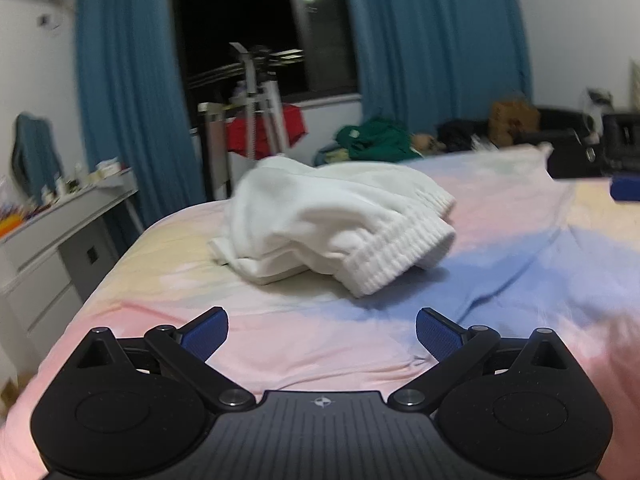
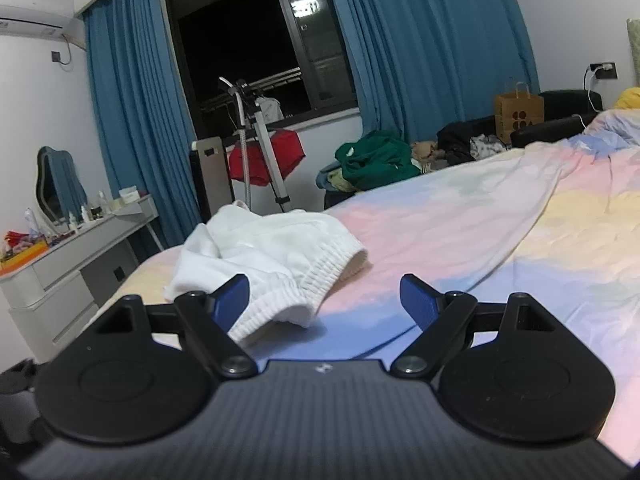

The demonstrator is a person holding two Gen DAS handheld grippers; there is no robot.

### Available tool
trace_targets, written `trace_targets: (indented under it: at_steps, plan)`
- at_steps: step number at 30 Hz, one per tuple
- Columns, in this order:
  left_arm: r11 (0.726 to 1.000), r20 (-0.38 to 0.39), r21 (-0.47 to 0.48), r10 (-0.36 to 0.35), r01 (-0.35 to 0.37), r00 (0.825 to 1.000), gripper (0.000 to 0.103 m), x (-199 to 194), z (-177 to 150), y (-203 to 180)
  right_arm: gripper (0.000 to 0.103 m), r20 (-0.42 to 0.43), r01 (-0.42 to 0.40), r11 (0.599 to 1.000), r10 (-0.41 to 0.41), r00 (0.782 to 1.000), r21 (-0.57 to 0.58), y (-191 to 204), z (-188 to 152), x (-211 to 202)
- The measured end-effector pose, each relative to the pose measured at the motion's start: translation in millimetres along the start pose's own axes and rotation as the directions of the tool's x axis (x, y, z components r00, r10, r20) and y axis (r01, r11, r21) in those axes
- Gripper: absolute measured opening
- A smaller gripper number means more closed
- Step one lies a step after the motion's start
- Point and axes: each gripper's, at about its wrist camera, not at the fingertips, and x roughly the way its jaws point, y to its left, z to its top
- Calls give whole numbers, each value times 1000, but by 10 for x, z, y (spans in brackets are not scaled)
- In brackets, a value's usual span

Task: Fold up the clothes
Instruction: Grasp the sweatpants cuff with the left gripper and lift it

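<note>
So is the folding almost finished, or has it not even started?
Not started, it seems. Done: nothing looks folded; the white garment lies crumpled in a heap on the bed. In hand: nothing; the left gripper and right gripper are both open and empty, pointed at the heap. Left: grab it, spread it flat, then fold it.

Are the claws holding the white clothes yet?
No. The left claw and right claw are both open and empty; the white garment lies crumpled on the bed.
</note>
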Motion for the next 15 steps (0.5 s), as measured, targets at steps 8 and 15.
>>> trace_targets:
  at_steps: [8, 15]
  plan:
    - [978, 30, 198, 57, -61, 998, 100, 467, 126, -292, 84, -44, 66, 997, -64, 997, 35, -144, -1, 96]
    - [954, 125, 287, 51, -86, 991, 100, 785, 252, -606, 84, -76, 117, 981, -106, 991, 153, -409, -20, 217]
